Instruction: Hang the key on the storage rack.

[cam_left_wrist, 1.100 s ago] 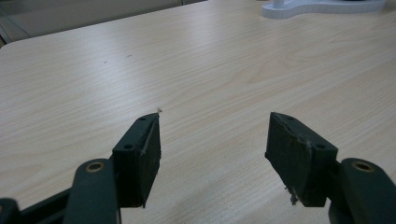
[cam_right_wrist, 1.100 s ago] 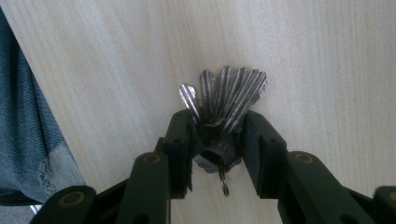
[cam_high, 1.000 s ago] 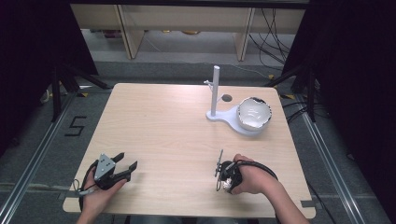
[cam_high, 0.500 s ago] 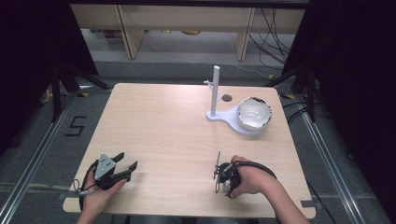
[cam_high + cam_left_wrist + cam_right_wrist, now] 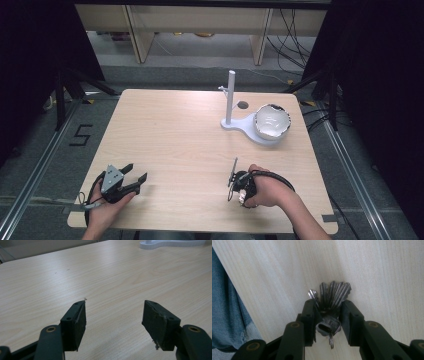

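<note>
From the high view, a person's two hands rest at the near edge of a pale wooden counter (image 5: 190,135). The left gripper (image 5: 131,181) sits at the near left corner, its jaws spread and nothing between them. The right gripper (image 5: 234,180) lies near the right-hand side of the near edge, turned so that its jaws point toward the left, with a thin metal piece standing up at their tip — too small here to make out. Well apart, toward the far right, a white stand (image 5: 240,122) with an upright post carries a white bowl (image 5: 272,121), and a small dark round hole (image 5: 243,105) marks the counter just behind it.

The left gripper view looks along bare wood grain. Both black jaws stand wide apart, holding nothing, and the white stand's base (image 5: 172,243) lies at the far top edge.

The right gripper view looks straight down on the counter. A bunch of keys (image 5: 332,296) fans out between the jaws, which have just been closing and now press on the bunch from either side — the blades splay past the tips, a ring hangs beneath. Blue denim (image 5: 229,312) fills the left margin.
</note>
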A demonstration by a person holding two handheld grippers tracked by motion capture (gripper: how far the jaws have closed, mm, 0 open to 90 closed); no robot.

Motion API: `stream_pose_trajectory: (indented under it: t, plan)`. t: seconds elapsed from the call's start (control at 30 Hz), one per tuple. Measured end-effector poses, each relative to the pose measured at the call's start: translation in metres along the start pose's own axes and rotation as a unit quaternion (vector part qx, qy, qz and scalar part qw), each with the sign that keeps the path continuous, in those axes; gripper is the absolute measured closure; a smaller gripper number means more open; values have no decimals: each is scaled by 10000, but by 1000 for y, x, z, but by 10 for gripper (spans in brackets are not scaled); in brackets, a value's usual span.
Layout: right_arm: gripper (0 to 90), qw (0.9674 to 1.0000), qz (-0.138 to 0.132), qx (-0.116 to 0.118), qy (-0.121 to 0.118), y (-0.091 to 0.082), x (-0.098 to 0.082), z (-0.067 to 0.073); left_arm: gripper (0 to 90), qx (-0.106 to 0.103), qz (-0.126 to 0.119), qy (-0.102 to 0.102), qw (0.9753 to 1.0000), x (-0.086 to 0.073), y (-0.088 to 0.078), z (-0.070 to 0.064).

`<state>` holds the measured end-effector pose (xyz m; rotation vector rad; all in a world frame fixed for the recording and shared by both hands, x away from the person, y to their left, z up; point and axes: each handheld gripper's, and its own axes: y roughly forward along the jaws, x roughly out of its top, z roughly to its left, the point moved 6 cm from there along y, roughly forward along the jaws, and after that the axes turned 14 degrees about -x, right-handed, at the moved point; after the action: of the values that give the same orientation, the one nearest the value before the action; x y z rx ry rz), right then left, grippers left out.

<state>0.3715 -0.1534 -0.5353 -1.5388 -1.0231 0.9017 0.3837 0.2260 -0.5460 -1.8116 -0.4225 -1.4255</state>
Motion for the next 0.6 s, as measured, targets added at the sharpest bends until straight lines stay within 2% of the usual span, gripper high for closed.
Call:
stream_pose_trajectory:
  t: [0.1, 0.13, 0.17, 0.2, 0.3, 0.37, 0.4, 0.43, 0.57, 0.6]
  plan:
    - [669, 10000, -3, 18, -50, 0, 1, 0, 350, 2, -3, 2, 10000, 0, 0, 0]
    - [657, 9999, -113, 94, 23, 2, 2, 1, 350, -1, -6, 0, 10000, 0, 0, 0]
    - [622, 9999, -98, 76, 76, 2, 2, 1, 350, 3, 4, -2, 10000, 0, 0, 0]
    - [591, 9999, -117, 58, -53, 2, 3, 1, 350, -19, -11, -4, 10000, 0, 1, 0]
    - [587, 10000, -21, 5, -20, 1, 3, 3, 350, -14, 17, 7, 10000, 0, 0, 0]
    - [607, 9999, -57, -28, -89, 2, 5, 3, 350, -3, -1, 17, 10000, 0, 0, 0]
    - [644, 10000, 5, -79, 20, 1, 4, 3, 350, -9, -13, 20, 10000, 0, 0, 0]
    - [663, 9999, 11, -147, 18, 2, 4, 2, 350, -29, -11, 14, 10000, 0, 1, 0]
    - [675, 9997, 33, -246, -49, 1, 4, 2, 350, -40, -24, 24, 10000, 0, 2, -1]
    - [677, 9998, 21, -149, 101, 1, 4, 2, 352, -37, -17, 28, 10000, 0, 2, -2]
